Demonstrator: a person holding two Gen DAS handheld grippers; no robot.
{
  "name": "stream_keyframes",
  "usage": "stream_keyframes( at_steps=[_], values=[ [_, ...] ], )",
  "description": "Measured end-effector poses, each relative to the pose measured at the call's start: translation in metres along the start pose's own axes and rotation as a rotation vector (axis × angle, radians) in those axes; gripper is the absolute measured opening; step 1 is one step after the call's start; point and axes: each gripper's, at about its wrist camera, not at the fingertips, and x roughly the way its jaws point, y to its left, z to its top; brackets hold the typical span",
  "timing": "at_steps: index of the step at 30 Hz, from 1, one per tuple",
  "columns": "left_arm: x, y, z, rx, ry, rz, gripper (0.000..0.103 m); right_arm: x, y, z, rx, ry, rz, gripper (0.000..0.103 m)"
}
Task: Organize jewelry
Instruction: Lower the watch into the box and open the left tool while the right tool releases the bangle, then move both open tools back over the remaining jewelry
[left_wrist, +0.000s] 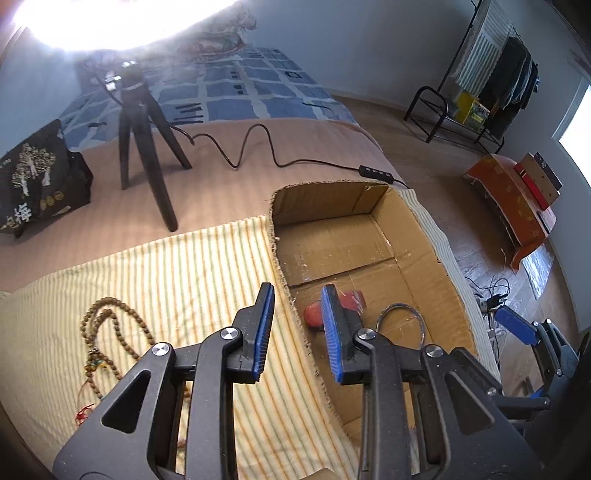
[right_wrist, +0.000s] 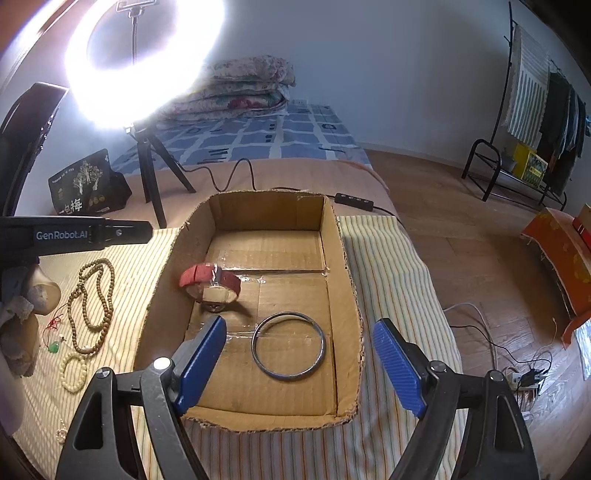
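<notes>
Presently catalogued: jewelry, one box, two claws, all on a bed.
Surface: striped cloth (right_wrist: 388, 266) spread over the bed (left_wrist: 221, 192).
Box: open cardboard box (right_wrist: 341, 258) resting on the cloth, top flaps cut away.
Box contents, item 1: red-strapped watch (right_wrist: 210, 282), standing on its side near the box's left wall.
Box contents, item 2: dark metal bangle (right_wrist: 288, 345), lying flat on the box floor, apart from the watch.
Outside box, item 1: long brown bead necklace (right_wrist: 92, 299), coiled on the cloth left of the box.
Outside box, item 2: cream bead bracelet (right_wrist: 74, 371), just beside the necklace's near end.
Outside box, item 3: small green pendant (right_wrist: 54, 346) on red cord, near the bracelet.
Left claw (left_wrist: 297, 332): jaws moderately parted, holding nothing, straddling the box's left wall, with one blue pad over the cloth and the other over the box interior in front of the watch.
Right claw (right_wrist: 299, 365): jaws wide apart, holding nothing, poised above the near end of the box with the bangle seen between the pads.
Background: ring light (right_wrist: 144, 55) on a tripod, black printed bag (right_wrist: 88, 184), clothes rack (right_wrist: 535, 110).
</notes>
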Motion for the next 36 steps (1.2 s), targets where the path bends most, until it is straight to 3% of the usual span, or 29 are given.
stream_keyframes(
  at_steps=[13, 21, 29, 36],
  values=[
    [-0.071, 0.025, -0.014, 0.033, -0.085, 0.048, 0.025, -0.046, 0.017, 0.000, -0.008, -0.076, 0.011, 0.085],
    [-0.122, 0.078, -0.032, 0.035, -0.128, 0.113, 0.026, -0.074, 0.049, -0.003, -0.046, -0.118, 0.071, 0.089],
    [-0.140, 0.141, -0.070, -0.007, -0.092, 0.164, 0.029, -0.079, 0.093, -0.017, -0.107, -0.108, 0.139, 0.090],
    [-0.127, 0.180, -0.104, -0.055, -0.021, 0.184, 0.029, -0.056, 0.131, -0.039, -0.115, -0.031, 0.212, 0.090]
  ],
)
